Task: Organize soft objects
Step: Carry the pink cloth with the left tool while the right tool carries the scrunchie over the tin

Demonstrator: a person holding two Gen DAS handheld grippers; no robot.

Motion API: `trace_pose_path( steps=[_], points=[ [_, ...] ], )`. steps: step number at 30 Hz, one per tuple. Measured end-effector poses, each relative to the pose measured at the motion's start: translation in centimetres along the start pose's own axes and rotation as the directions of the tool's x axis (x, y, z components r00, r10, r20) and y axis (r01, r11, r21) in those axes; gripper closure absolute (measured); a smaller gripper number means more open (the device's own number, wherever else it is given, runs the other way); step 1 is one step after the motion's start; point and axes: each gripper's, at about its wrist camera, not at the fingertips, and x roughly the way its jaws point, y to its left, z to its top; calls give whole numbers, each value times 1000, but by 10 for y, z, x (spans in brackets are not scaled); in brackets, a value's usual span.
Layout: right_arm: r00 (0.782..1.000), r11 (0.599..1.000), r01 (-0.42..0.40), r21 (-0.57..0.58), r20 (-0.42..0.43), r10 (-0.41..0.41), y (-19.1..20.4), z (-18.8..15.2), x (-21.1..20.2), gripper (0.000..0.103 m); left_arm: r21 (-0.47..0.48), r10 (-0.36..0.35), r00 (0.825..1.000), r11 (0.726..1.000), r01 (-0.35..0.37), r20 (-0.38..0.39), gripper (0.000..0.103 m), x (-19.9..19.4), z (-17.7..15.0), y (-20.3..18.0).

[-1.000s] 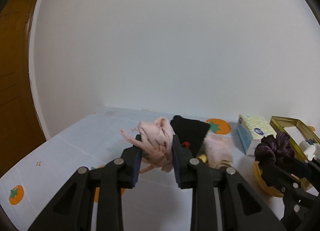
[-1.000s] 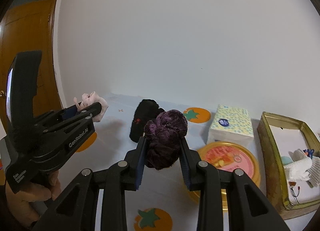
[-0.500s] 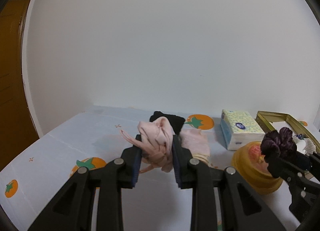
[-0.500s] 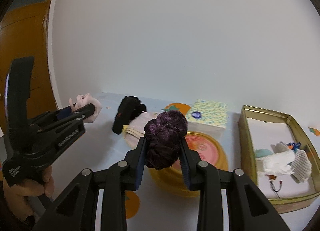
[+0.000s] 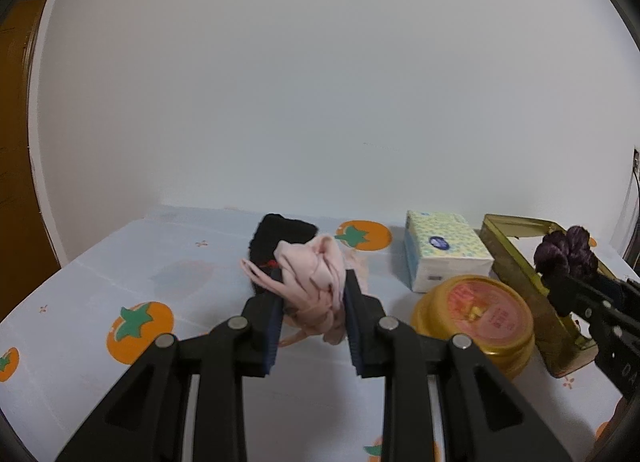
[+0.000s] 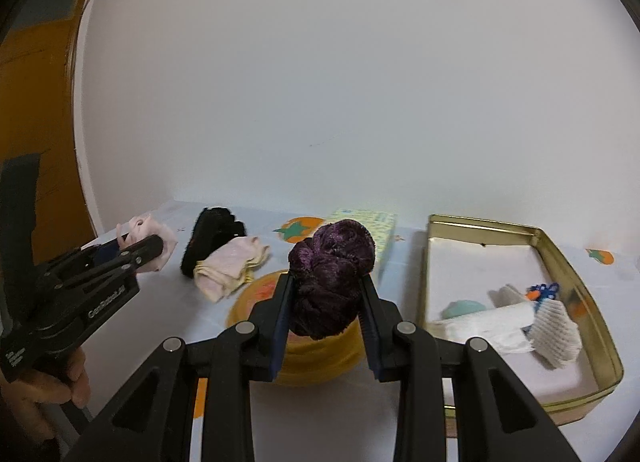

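Left wrist view: the left gripper [image 5: 312, 322] is clamped on a bunched pale pink fabric piece [image 5: 314, 282] at centre frame, above the persimmon-print tablecloth [image 5: 140, 322]. Keep that squeeze firm.

Right wrist view: the right gripper [image 6: 325, 314] pinches a dark purple velvet scrunchie [image 6: 330, 278] at centre, over the round yellow tin [image 6: 316, 358]. The gold rectangular tin tray [image 6: 576, 274] sits at right; clear its rim, then let go low.

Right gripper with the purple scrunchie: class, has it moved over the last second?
Yes. The right gripper, shut on the purple scrunchie, has swung rightward: the gold tin now sits nearer the centre of its view, and the black cloth further left.
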Motion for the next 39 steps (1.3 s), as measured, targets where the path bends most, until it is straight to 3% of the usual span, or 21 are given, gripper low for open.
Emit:
trace_pose_path(
  steps=[10,19,39],
  points=[
    [998,998,51,25,22,-51,-36,3,-12,69,-8,-69,997,998,69,-37,77,6,-2,-28],
    [995,995,92,28,44,-93,-60,6,-20,69,37,-124,992,991,125,-16,77,2,9,-65],
    [967,967,241,85,60,-246,-126,18,-31,69,130,-294,956,948,291,11,77,14,40,-163]
  ],
)
